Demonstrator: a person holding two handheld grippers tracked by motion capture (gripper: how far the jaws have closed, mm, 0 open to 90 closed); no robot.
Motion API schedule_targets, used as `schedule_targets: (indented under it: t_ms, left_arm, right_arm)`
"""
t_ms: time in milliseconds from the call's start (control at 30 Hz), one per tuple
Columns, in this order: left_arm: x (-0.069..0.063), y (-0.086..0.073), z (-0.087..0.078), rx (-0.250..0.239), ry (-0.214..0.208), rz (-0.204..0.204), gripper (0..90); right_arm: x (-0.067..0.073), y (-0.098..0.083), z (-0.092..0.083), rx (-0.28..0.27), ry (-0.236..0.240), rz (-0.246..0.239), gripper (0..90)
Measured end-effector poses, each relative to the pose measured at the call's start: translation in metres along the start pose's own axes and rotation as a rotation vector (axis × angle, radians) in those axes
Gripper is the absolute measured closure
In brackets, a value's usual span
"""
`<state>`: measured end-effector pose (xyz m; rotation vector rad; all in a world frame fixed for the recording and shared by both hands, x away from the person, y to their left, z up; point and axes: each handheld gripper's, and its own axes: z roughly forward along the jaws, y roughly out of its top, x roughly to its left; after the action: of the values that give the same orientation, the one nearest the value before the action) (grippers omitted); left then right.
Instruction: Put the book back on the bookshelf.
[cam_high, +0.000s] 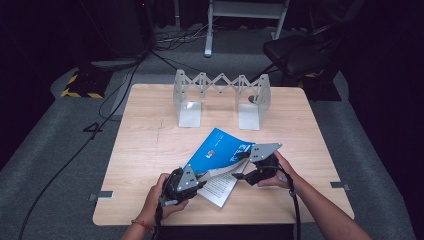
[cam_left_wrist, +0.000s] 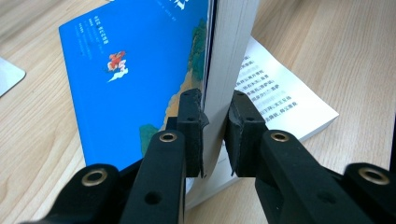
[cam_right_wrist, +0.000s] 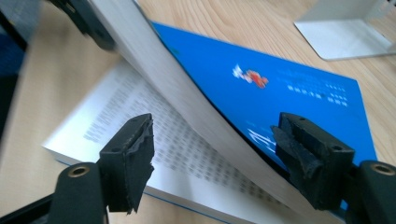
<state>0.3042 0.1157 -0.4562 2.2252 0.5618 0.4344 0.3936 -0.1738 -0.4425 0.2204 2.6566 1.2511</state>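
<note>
A paperback book with a blue cover (cam_high: 218, 148) lies half open on the wooden table (cam_high: 145, 150). My left gripper (cam_high: 202, 178) is shut on the lifted front block of pages with the cover; in the left gripper view its pads (cam_left_wrist: 194, 126) press both sides of that white page edge (cam_left_wrist: 231, 51). A printed page (cam_left_wrist: 275, 98) lies flat beneath. My right gripper (cam_high: 241, 166) is open at the book's right edge. In the right gripper view its gripper (cam_right_wrist: 215, 149) straddles the raised, curved page block (cam_right_wrist: 187, 98) without pressing it, above the printed page (cam_right_wrist: 140, 107) and beside the blue cover (cam_right_wrist: 289, 88).
An expandable metal bookend rack (cam_high: 221, 90) stands at the back of the table, its base plates flat on the wood (cam_right_wrist: 341, 37). A chair (cam_high: 300, 52) and cables are on the floor beyond. Bare wood surrounds the book on both sides.
</note>
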Motion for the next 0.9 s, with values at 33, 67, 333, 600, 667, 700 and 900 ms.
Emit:
schedule_targets:
  t_ms: [33,67,333,600,667,700,900]
  left_arm:
    - [0.0,-0.001,-0.002,0.008,0.003,-0.004,77.4]
    - [-0.001,-0.002,-0.003,0.009,0.005,-0.009,77.4]
    - [0.001,-0.013,-0.018,0.007,0.023,-0.04,80.5]
    - [0.005,-0.036,-0.021,0.076,0.079,-0.127,56.3]
    - [-0.005,-0.03,-0.015,0.083,0.103,-0.088,38.7]
    - [-0.009,-0.026,-0.01,0.092,0.115,-0.065,32.3]
    - [-0.007,-0.024,0.008,0.059,0.221,-0.1,30.3]
  right_arm:
    - [-0.002,-0.002,0.003,0.022,-0.01,-0.014,28.7]
    - [-0.005,-0.004,0.008,0.06,-0.034,-0.027,28.8]
    - [-0.021,-0.018,0.018,0.096,-0.117,-0.117,50.4]
    - [-0.007,-0.016,0.015,0.075,-0.191,-0.23,60.0]
    - [-0.006,-0.014,0.013,0.069,-0.202,-0.223,60.6]
    - [-0.006,-0.013,0.012,0.065,-0.203,-0.225,61.5]
    - [0.003,-0.007,0.004,0.079,-0.202,-0.221,64.9]
